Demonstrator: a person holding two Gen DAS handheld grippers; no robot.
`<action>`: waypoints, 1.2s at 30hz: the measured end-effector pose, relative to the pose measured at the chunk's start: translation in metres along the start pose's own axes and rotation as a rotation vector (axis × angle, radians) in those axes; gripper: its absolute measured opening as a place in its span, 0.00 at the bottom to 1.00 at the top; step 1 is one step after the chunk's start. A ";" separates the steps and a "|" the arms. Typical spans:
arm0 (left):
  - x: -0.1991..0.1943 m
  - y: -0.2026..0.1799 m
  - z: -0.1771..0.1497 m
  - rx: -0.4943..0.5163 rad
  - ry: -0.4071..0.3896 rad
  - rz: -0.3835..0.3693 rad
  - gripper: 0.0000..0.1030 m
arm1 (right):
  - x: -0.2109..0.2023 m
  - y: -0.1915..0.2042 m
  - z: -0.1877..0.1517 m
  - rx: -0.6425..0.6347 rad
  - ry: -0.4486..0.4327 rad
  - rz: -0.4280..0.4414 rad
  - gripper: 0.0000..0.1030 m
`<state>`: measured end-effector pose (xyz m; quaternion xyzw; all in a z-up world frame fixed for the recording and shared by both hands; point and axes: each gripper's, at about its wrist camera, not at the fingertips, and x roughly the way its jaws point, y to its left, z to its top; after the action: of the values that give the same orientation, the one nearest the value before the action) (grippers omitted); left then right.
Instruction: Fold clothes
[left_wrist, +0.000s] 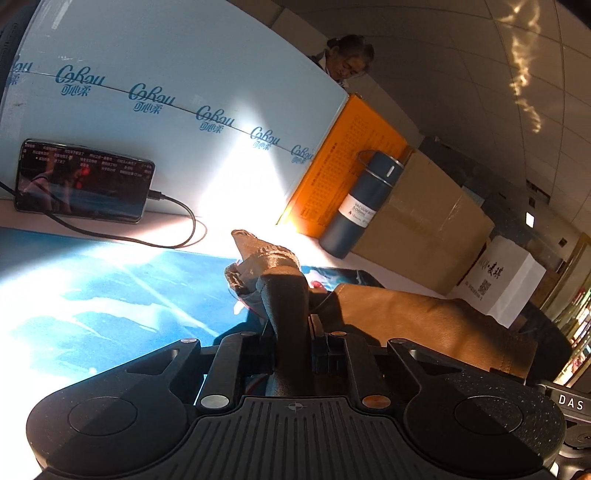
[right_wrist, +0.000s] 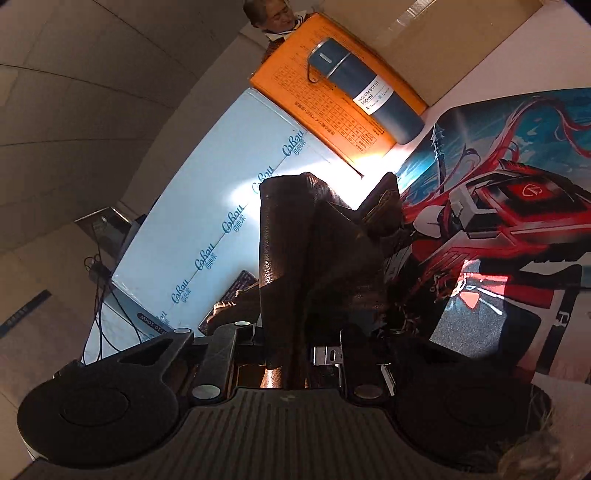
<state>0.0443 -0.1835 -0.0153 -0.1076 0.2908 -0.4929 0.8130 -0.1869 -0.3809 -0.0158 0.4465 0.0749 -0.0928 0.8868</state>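
A brown garment (left_wrist: 424, 325) hangs to the right of my left gripper (left_wrist: 284, 280), which is shut on a bunched edge of it, lifted above the printed blue mat (left_wrist: 92, 295). In the right wrist view my right gripper (right_wrist: 291, 206) is shut on a dark brown fold of the same garment (right_wrist: 343, 269), held above the red and blue printed mat (right_wrist: 517, 221). The cloth hides both grippers' fingertips.
A phone (left_wrist: 83, 181) with a cable leans on a light blue carton (left_wrist: 166, 74). An orange box (left_wrist: 351, 158), a blue vacuum bottle (left_wrist: 364, 203), a cardboard box (left_wrist: 432, 221) and a white bag (left_wrist: 506, 280) line the back. A person (left_wrist: 349, 59) sits behind.
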 end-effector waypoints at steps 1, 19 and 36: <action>0.006 -0.008 0.001 0.009 -0.004 -0.017 0.13 | -0.005 -0.004 0.006 -0.009 -0.018 0.001 0.15; 0.189 -0.146 0.010 -0.046 -0.014 -0.340 0.12 | -0.069 -0.094 0.154 -0.186 -0.395 -0.158 0.15; 0.308 -0.160 -0.024 -0.117 0.210 -0.172 0.27 | -0.049 -0.211 0.198 0.088 -0.437 -0.521 0.23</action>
<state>0.0184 -0.5257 -0.0738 -0.1271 0.3920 -0.5514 0.7253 -0.2730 -0.6592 -0.0526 0.4197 -0.0094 -0.4130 0.8082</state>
